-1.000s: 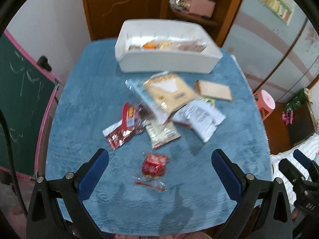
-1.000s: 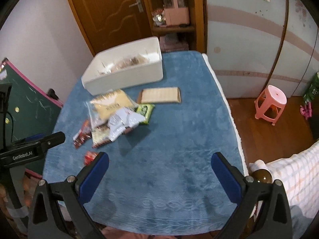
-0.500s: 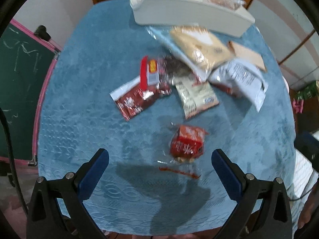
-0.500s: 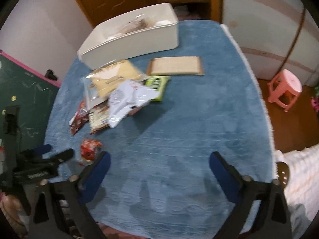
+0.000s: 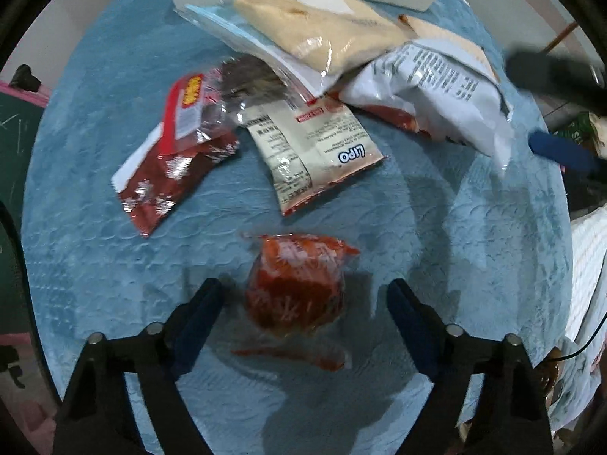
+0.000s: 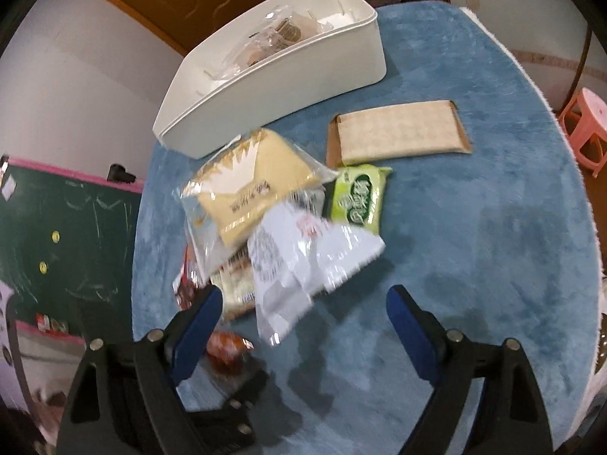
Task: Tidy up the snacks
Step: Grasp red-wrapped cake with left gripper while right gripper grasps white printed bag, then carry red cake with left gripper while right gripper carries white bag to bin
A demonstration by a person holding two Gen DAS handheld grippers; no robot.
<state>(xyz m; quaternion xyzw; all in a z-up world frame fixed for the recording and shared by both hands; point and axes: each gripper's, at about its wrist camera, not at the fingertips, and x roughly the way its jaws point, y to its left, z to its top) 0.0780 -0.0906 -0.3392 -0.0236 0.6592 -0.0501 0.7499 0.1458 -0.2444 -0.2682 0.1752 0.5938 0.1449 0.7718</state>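
Left wrist view: your left gripper point(image 5: 305, 311) is pointing down w/ jaws closing round the small red wrapped snack point(image 5: 296, 292), which lies on the blue tablecloth point(image 5: 91, 250) apart from the pile, pads not yet touching it, so nothing's held; the crinkly wrapper could squirt sideways or you'll pinch only the loose film tail near you & it'll slip on the lift. Right gripper point(image 6: 303, 314) is still fairly wide & empty, edging in over the white foil bag point(image 6: 303, 258), w/ the white bin point(image 6: 273, 87) at the far end. Risk there: it snags the overlapping packs too, or bumps your left tool just beside it.
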